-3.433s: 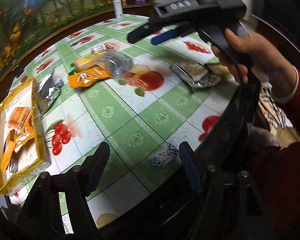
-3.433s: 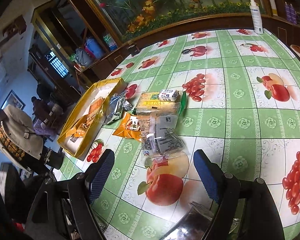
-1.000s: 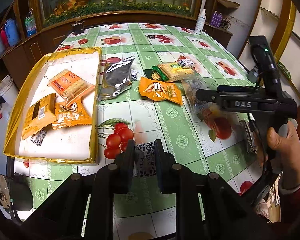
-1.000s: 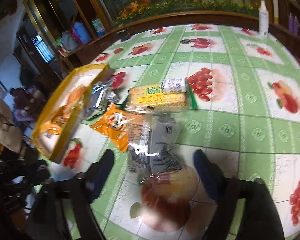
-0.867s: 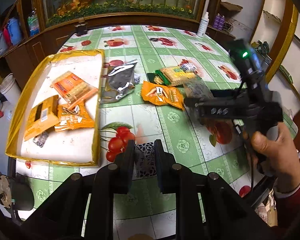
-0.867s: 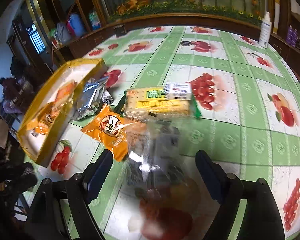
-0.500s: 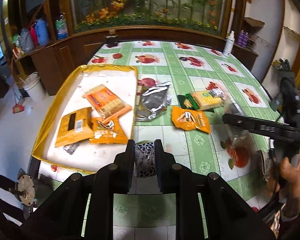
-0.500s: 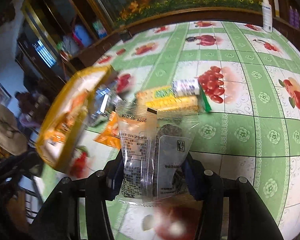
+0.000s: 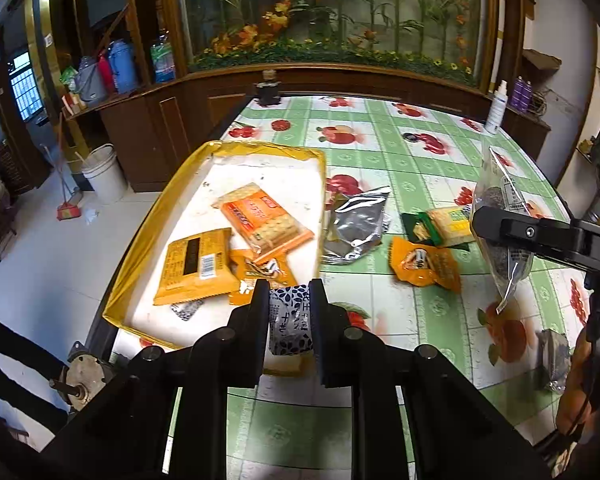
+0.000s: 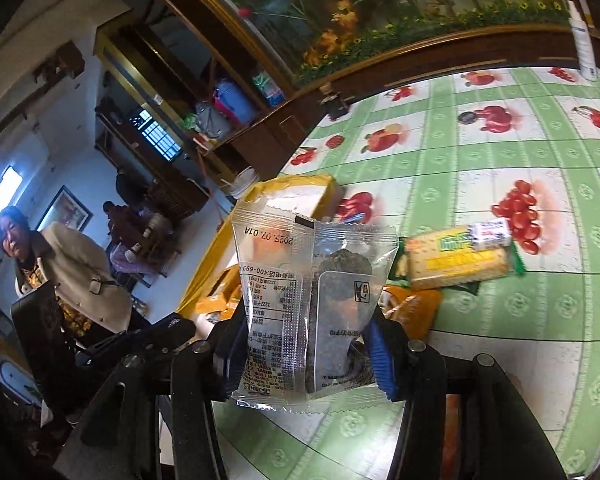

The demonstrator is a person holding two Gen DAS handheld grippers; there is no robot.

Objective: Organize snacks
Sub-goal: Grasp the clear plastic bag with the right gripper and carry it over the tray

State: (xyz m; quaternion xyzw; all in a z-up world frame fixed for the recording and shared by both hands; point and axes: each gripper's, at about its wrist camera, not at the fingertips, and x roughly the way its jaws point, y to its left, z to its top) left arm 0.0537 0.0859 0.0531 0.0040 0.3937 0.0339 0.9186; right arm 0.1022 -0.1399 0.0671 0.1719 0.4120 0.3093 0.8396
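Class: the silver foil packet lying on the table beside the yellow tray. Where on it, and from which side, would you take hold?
Probably the crimped top seam of the foil packet, the end pointing away from the camera. It lies flat, a bit crumpled, close beside the tray. Bring the tongs down from above, across the seam, clear of the tray wall.

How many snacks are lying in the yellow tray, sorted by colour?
Orange plastic snack packets: 3
Small black-and-white patterned packet: 1
Total: 4
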